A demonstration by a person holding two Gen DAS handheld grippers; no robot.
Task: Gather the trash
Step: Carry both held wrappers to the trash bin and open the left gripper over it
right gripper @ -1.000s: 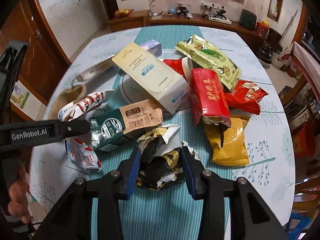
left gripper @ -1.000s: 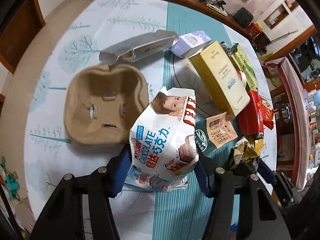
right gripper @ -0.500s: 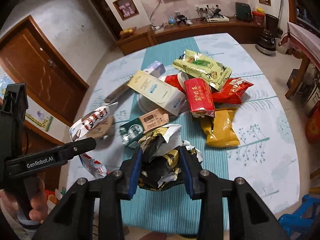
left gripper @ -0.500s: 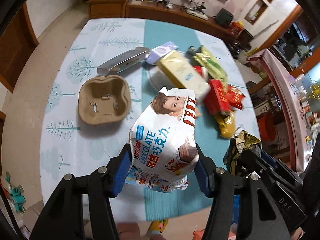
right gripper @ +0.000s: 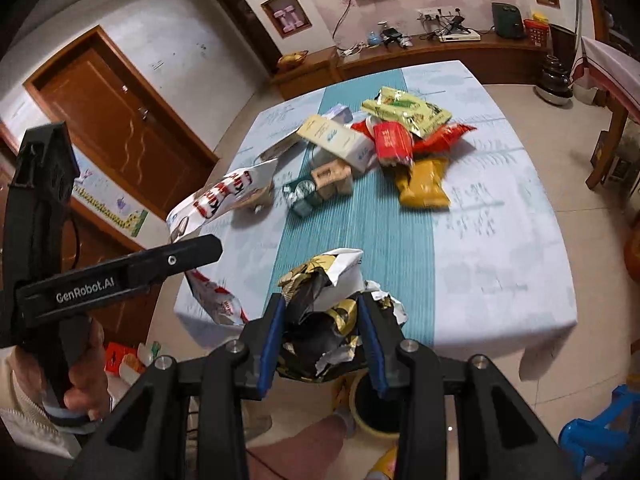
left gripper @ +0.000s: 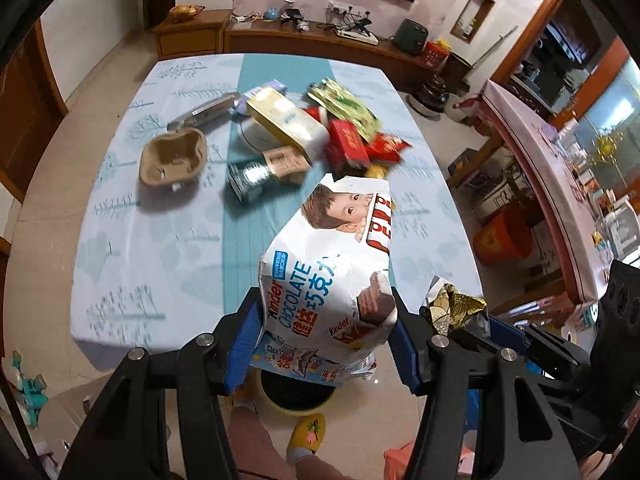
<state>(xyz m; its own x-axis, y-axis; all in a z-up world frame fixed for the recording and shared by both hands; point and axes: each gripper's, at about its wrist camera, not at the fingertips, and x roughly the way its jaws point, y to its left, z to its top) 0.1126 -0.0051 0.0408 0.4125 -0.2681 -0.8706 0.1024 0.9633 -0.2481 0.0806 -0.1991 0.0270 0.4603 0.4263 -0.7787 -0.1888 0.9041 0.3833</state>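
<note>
My left gripper (left gripper: pixel 326 340) is shut on a white Kinder chocolate bag (left gripper: pixel 332 264) and holds it off the table's near edge, above a yellow-rimmed bin (left gripper: pixel 296 396) on the floor. My right gripper (right gripper: pixel 322 340) is shut on a crumpled black-and-gold wrapper (right gripper: pixel 326 312), also past the near edge, above the same bin (right gripper: pixel 374 408). The Kinder bag (right gripper: pixel 224 196) and the left gripper (right gripper: pixel 120 272) show at the left of the right wrist view. The gold wrapper (left gripper: pixel 456 304) shows at the right of the left wrist view.
On the table (left gripper: pixel 160 248) lie a brown pulp cup tray (left gripper: pixel 174 158), a cream box (left gripper: pixel 284 120), a green-and-tan pouch (left gripper: pixel 268 168), red packets (left gripper: pixel 352 144), a green bag (left gripper: pixel 344 104) and a yellow bag (right gripper: pixel 424 180). A blue stool (right gripper: pixel 600 436) stands at floor right.
Both grippers have pulled back from the table with their trash, from over the tabletop to past its near edge and above the floor bin. The table items look farther away.
</note>
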